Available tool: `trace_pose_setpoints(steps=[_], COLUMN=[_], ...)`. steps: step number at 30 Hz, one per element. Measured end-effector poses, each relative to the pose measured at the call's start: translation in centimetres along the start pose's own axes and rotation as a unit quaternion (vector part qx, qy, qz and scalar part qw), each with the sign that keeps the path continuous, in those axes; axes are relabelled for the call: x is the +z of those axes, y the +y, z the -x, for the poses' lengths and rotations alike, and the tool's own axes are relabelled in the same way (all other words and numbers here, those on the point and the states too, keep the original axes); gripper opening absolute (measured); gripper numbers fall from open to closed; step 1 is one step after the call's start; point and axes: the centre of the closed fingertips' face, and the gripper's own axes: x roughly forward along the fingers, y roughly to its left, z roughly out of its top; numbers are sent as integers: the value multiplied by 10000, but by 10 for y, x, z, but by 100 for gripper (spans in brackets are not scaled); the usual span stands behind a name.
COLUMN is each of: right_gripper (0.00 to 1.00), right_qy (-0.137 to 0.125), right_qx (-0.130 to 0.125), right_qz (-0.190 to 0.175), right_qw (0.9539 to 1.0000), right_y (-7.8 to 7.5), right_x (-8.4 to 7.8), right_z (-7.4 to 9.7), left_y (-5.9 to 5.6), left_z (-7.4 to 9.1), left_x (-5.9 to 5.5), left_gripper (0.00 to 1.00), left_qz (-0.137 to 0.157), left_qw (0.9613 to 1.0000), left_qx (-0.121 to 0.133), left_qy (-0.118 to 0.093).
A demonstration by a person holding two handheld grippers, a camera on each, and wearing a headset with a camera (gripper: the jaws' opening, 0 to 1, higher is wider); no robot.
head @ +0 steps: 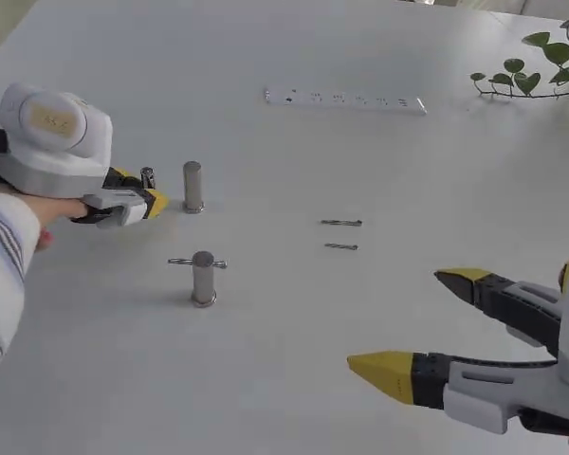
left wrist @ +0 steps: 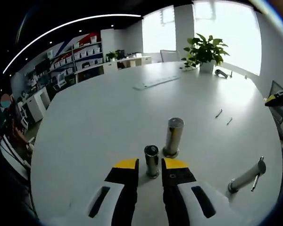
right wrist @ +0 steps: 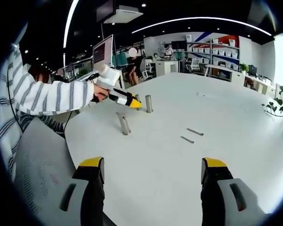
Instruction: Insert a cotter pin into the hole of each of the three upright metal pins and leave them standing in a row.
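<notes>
My left gripper (head: 155, 194) (left wrist: 151, 165) is at the left of the white table, shut on a small upright metal pin (head: 148, 176) (left wrist: 152, 160) that stands between its yellow-tipped jaws. A taller bare pin (head: 192, 186) (left wrist: 173, 135) stands just beyond it. A third pin (head: 203, 277) (left wrist: 247, 175) (right wrist: 124, 123), nearer me, has a cotter pin (head: 182, 262) through its hole. Two loose cotter pins (head: 341, 223) (head: 340, 246) lie side by side mid-table. My right gripper (head: 412, 322) (right wrist: 152, 165) hovers open at the lower right, with nothing between its jaws.
A white power strip (head: 346, 99) lies along the far side of the table (head: 294, 379). Plant leaves (head: 541, 71) reach in at the far right corner. A striped sleeve (head: 0, 275) runs along the left edge.
</notes>
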Motion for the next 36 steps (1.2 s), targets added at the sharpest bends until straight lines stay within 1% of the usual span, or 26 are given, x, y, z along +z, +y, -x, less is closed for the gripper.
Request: trace_pose_setpoints(steps=[2,5,10,12,13,16,20,21,22,25,26,28,29,30,32,35,36], right_gripper=[83,82,82,81,81,80,80,80,80,80,79,79,79,79,79,79,79], right_qy=[1,2,6,-5,-9,-40,-68,-77,-91,-119,-136,-163,-165,-171,-201,-240,-254], right_qx=[-8,-18,-2,18,37,45,20,20,17,33,51,71,70,73,100,139,157], right_qz=[-4,-26,-19,-15,-22,-20,6,0,-5,-6,-23,-35,-30,-17,-9,17,17], right_qw=[10000,10000,10000,10000,10000,10000,10000,10000,10000,9999,9999,9998,9998,9998,9997,9996,9996], right_y=[0,1,3,5,6,6,4,5,5,6,7,8,8,8,10,12,13], right_x=[0,-1,-1,0,0,2,3,4,4,5,6,7,7,7,9,12,12], right_z=[1,1,2,2,2,3,4,4,4,4,4,4,4,3,2,1,1], left_y=[1,-3,-8,-7,-6,-6,-3,-2,-2,1,3,2,1,1,-1,-7,-9], left_z=[0,0,2,2,2,2,6,9,11,22,26,34,39,41,50,64,68], left_x=[0,1,-1,-1,-1,-1,-2,-2,-1,4,4,2,1,0,-2,-6,-7], left_gripper=[12,6,6,6,6,5,5,5,5,5,5,5,5,5,5,5,5], left_qz=[-3,-17,203,240,307,305,197,144,136,441,482,326,310,312,407,747,770], left_qw=[10000,10000,9996,9996,9994,9995,9994,9992,9992,9978,9973,9975,9972,9971,9964,9943,9940], left_qx=[30,-31,-172,-140,-121,-68,257,344,374,483,544,627,674,689,738,755,774], left_qy=[1,-5,37,46,36,36,118,109,70,-90,-57,19,44,45,39,62,74])
